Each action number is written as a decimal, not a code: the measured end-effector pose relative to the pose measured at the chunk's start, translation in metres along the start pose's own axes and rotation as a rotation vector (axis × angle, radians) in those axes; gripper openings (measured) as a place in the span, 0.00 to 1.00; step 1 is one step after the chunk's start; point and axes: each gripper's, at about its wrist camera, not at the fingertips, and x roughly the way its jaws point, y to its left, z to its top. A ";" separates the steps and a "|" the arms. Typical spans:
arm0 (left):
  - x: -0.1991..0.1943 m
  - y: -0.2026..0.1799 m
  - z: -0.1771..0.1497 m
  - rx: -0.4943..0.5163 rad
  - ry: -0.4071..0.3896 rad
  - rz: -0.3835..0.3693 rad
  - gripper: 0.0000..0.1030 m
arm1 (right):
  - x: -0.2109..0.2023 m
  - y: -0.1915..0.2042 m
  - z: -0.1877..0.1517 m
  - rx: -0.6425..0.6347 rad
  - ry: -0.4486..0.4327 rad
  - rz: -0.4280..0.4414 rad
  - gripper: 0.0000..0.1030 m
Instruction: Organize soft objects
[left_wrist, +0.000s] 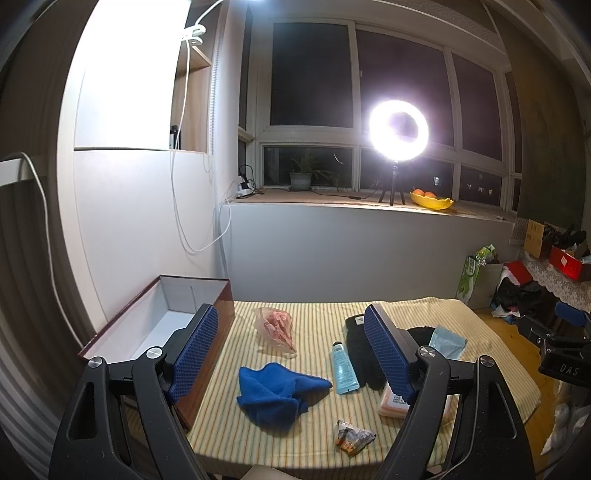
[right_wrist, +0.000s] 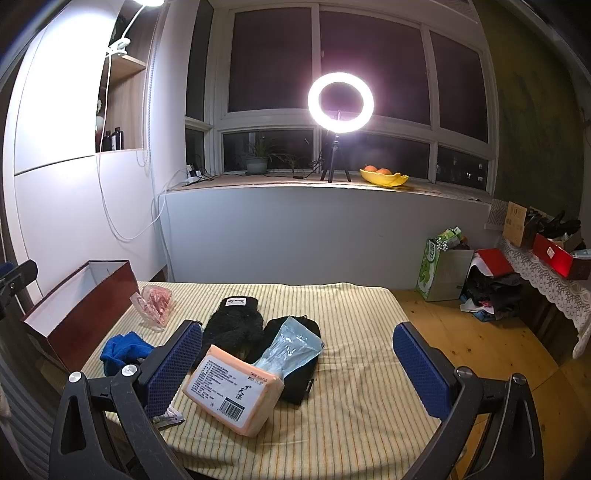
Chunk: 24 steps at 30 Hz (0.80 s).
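Soft things lie on a striped tablecloth: a crumpled blue cloth, a pink plastic bag, a black fuzzy glove, a black pouch, a light blue packet and an orange tissue pack. An open red-brown box with a white inside stands at the table's left edge. My left gripper hovers open above the blue cloth, holding nothing. My right gripper is open over the tissue pack and pouch, its pads apart from them.
A pale blue tube and a snack wrapper lie near the cloth. A bright ring light and a yellow fruit bowl stand on the window sill. Bags and clothes crowd the wooden floor on the right.
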 end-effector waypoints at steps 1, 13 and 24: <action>0.001 0.000 0.000 0.000 0.001 0.000 0.79 | 0.000 0.001 0.000 -0.002 0.000 0.002 0.99; 0.000 0.000 0.000 0.000 0.000 0.000 0.79 | 0.000 0.003 -0.001 -0.005 0.000 0.003 0.99; 0.000 -0.001 0.000 0.002 -0.001 -0.002 0.79 | 0.001 0.003 -0.002 -0.003 0.000 0.002 0.99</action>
